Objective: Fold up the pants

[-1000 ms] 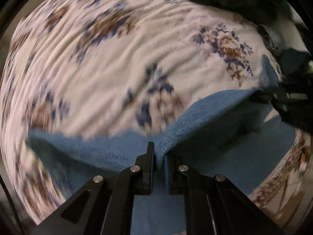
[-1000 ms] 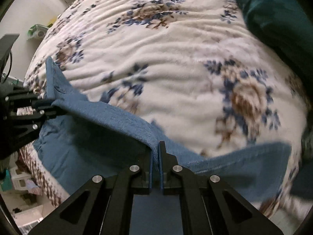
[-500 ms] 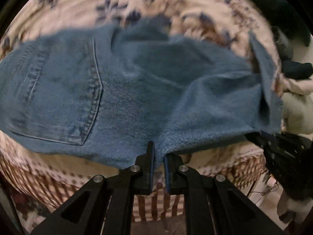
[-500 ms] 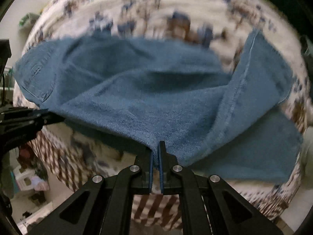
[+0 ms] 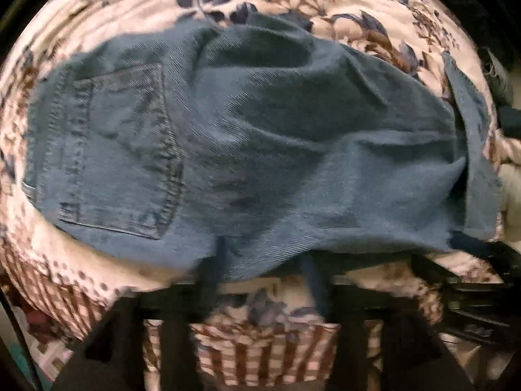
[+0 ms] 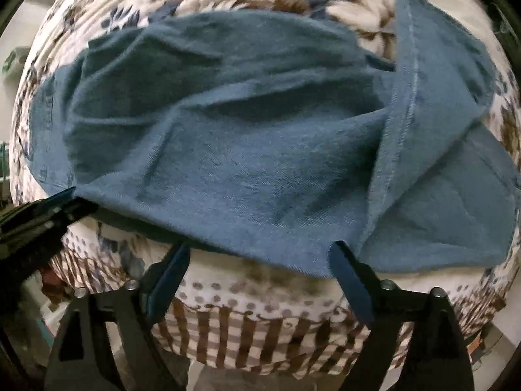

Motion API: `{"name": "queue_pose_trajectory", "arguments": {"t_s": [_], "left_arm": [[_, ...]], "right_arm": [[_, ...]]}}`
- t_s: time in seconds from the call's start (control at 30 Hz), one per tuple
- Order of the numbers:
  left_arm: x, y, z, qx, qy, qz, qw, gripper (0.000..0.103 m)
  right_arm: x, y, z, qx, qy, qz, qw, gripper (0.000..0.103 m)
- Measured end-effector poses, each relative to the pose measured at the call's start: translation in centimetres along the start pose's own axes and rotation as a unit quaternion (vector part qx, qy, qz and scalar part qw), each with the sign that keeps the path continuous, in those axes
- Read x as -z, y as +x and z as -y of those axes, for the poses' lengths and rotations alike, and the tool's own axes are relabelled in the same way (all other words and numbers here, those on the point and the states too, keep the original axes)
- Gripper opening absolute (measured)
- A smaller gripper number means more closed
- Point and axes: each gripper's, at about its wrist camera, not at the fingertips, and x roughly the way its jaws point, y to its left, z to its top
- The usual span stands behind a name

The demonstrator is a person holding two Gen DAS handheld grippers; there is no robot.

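Now the jeans lie doubled over on the floral bedspread, near edge at the bed's rim. Left gripper & right gripper jaws are opening, nothing held. Prob. one fold done; cloth's rumpled, right flap sticks out, more folds left.

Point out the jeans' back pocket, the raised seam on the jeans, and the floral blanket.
back pocket [image 5: 120, 150], left wrist view, middle of the stitched patch.
raised seam [image 6: 402, 120], right wrist view, stitched ridge of the folded leg.
floral blanket [image 6: 247, 296], right wrist view, dotted border below the denim.
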Motion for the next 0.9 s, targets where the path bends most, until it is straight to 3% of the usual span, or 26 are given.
{"name": "queue_pose_trajectory", "arguments": {"t_s": [0.03,0.07,0.23,0.4,0.5,0.63,0.77,0.8,0.9], "left_arm": [[0.1,0.0,-0.2,-0.009,-0.002,-0.001,1.0000,0.091],[0.3,-0.1,-0.4,-0.010,-0.007,0.001,0.9999,0.094],[0.1,-2.3,-0.5,-0.030,-0.017,0.033,0.9989,0.094],[-1.9,-4.4,1.3,-0.062,-0.023,0.083,0.9944,0.094],[-6.1,-3.5,2.5,-0.086,-0.017,0.090,0.9921,0.094],[-9.1,-2.3,3.6,-0.105,-0.007,0.091,0.9903,0.094],[-10.9,-1.1,5.0,-0.116,0.004,0.094,0.9888,0.094],[-11.1,-0.9,5.3,-0.116,0.005,0.093,0.9889,0.094],[-11.3,-0.9,6.0,-0.115,0.009,0.089,0.9894,0.094]], "right_arm": [[0.0,-0.8,0.2,0.016,0.005,0.007,1.000,0.090],[0.1,-1.1,0.4,0.023,0.007,0.010,1.000,0.090],[-0.3,-3.5,1.7,0.045,0.028,0.032,0.998,0.090],[-3.5,-5.2,6.0,0.051,0.070,0.052,0.995,0.090],[-7.0,-5.8,9.6,0.049,0.113,0.071,0.990,0.090],[-12.9,-4.9,12.3,0.055,0.146,0.083,0.984,0.090],[-18.0,-2.5,13.3,0.060,0.152,0.063,0.984,0.090],[-18.7,-1.9,13.4,0.064,0.149,0.057,0.985,0.085],[-19.2,-1.7,14.5,0.094,0.154,0.070,0.981,0.015]]}}
